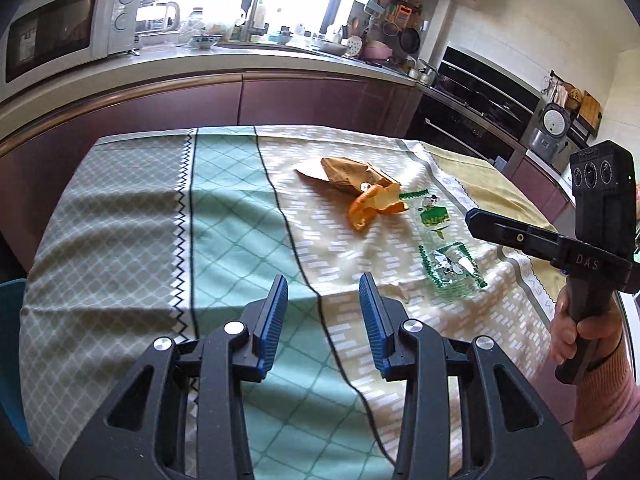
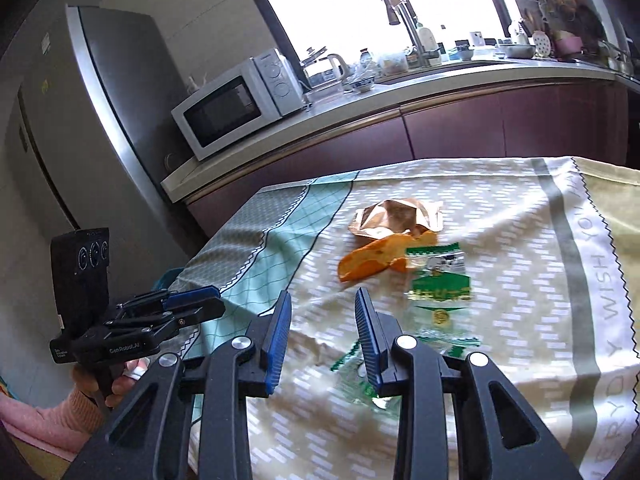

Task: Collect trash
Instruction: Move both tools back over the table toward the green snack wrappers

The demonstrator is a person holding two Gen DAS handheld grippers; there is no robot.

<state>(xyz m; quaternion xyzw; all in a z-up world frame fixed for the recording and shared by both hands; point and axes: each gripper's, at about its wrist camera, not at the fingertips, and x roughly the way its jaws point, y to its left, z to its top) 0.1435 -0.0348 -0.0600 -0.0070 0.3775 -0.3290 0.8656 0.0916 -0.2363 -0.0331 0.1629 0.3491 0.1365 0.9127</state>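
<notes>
Nothing looks collected yet. Three bits of trash lie together on the desk [image 1: 120, 220], centre-right of the left view: a brown pouch [image 1: 352, 174], orange peel [image 1: 370, 206] touching it, and a clear green-printed wrapper [image 1: 448, 258] just beside. No bin shows. The left tool [image 1: 323, 312] hangs spread and empty at lower centre; the right tool [image 2: 323, 320] is likewise spread, empty, over the wrapper's [image 2: 438, 286] near end. A patterned cloth covers the desk. Behind: a kitchen counter, microwave [image 1: 60, 28], fridge [image 2: 72, 120].
</notes>
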